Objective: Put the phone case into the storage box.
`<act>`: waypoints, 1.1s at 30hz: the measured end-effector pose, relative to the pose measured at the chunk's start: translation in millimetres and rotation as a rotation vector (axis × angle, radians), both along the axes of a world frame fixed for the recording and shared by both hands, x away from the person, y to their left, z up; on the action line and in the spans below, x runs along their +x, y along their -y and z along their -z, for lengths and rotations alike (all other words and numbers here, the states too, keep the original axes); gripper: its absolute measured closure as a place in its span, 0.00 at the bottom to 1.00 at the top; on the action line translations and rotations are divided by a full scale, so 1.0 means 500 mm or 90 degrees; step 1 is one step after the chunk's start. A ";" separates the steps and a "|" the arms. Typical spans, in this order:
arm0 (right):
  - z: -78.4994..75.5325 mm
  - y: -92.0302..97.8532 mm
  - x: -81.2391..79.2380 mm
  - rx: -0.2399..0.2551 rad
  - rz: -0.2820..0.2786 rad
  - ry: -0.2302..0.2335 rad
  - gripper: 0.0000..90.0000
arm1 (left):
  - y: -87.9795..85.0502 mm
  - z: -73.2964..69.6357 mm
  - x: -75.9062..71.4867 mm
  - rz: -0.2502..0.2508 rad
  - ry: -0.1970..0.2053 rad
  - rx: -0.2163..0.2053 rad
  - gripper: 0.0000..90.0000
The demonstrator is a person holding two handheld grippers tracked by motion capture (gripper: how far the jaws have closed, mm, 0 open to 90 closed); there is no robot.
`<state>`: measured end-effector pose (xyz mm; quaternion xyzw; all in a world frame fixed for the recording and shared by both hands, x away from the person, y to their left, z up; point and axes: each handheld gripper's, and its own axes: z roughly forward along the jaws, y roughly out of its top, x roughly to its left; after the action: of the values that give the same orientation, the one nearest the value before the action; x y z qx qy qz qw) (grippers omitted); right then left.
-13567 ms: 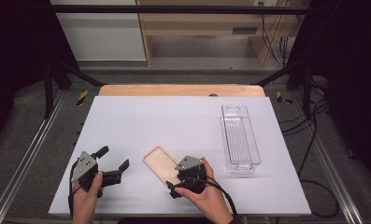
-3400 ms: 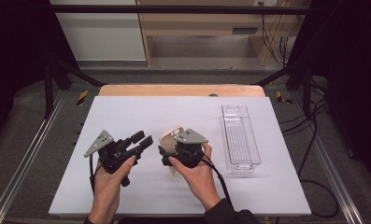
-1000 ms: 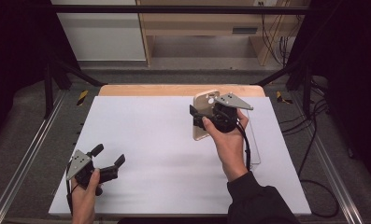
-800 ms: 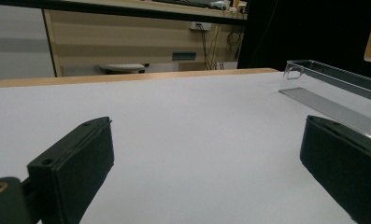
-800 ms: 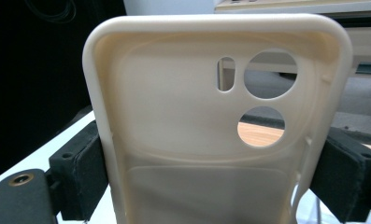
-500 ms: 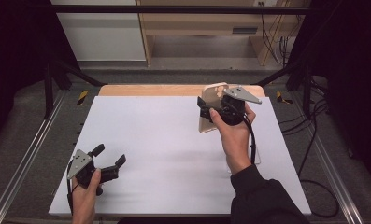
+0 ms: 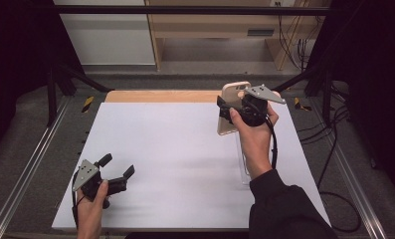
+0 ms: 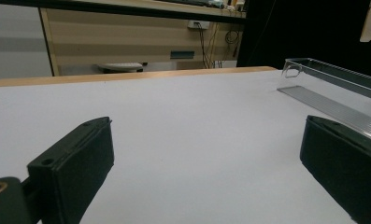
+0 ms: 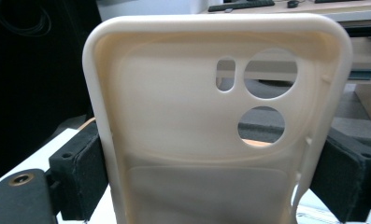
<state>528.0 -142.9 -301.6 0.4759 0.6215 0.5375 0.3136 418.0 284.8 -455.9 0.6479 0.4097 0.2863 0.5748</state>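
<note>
My right claw clamps a cream phone case upright above the white tabletop, beside a clear tray. My left claw rests open at the near-left corner; wooden furniture lines the dark room behind.

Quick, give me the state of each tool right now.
Left tool: open, holding nothing, low over the white table.
Right tool: shut on the cream phone case, held upright above the table.
</note>
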 end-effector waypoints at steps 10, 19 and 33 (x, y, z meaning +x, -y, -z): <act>-0.005 0.034 0.018 -0.002 0.038 0.005 0.13 | 0.000 0.000 0.000 0.002 0.002 0.003 0.03; -0.002 0.059 0.031 -0.005 0.072 0.015 0.13 | 0.003 0.000 0.000 0.003 0.004 0.009 0.03; 0.031 0.084 0.082 -0.038 0.118 0.029 0.13 | 0.012 0.001 0.001 0.012 0.008 0.037 0.03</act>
<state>568.8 -184.9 -317.0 0.5093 0.5836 0.4980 0.3899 418.5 278.7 -456.4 0.6661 0.3913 0.2968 0.5614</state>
